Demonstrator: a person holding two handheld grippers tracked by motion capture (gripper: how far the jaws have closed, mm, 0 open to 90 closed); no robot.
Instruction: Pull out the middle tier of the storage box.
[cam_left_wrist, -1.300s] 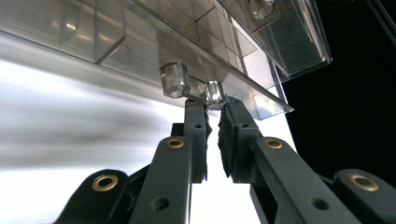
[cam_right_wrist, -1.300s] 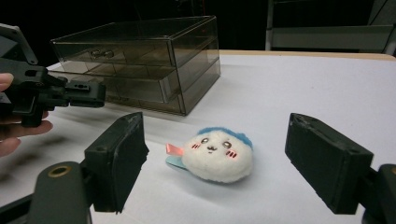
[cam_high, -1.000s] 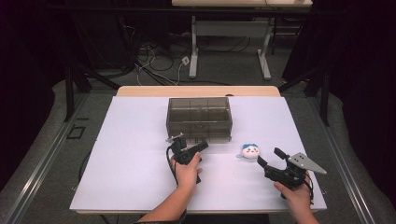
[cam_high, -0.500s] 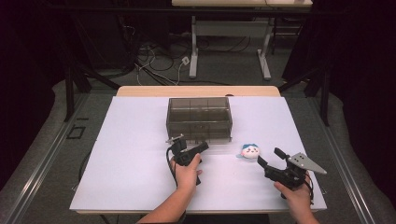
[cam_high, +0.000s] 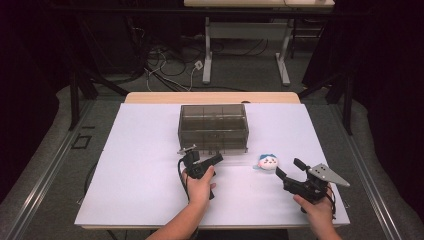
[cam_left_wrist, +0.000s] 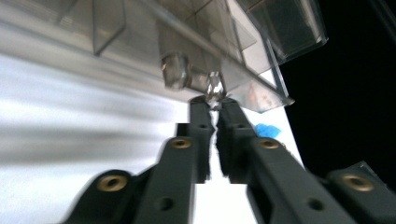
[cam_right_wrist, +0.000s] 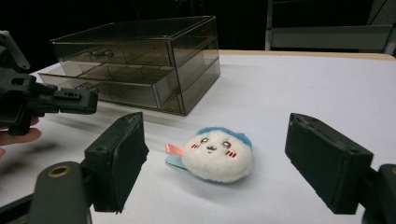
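White covering spreads over the surface (cam_high: 140, 165), and almost nothing on it has shifted over the last second: your hands sit where they were, so the work is paused at a grasp, not moving on. Your left gripper (cam_left_wrist: 214, 103) is closed on the small clear knob (cam_left_wrist: 215, 88) of the lower drawer of the smoky drawer box (cam_high: 214, 127), which stands mid-surface. That drawer looks slightly out, though I cannot be sure. Your right gripper (cam_right_wrist: 215, 163) waits wide open, holding nothing, aimed at the plush toy (cam_right_wrist: 217, 154) that lies just right of the box front. Pulling the drawer seems the step in hand.
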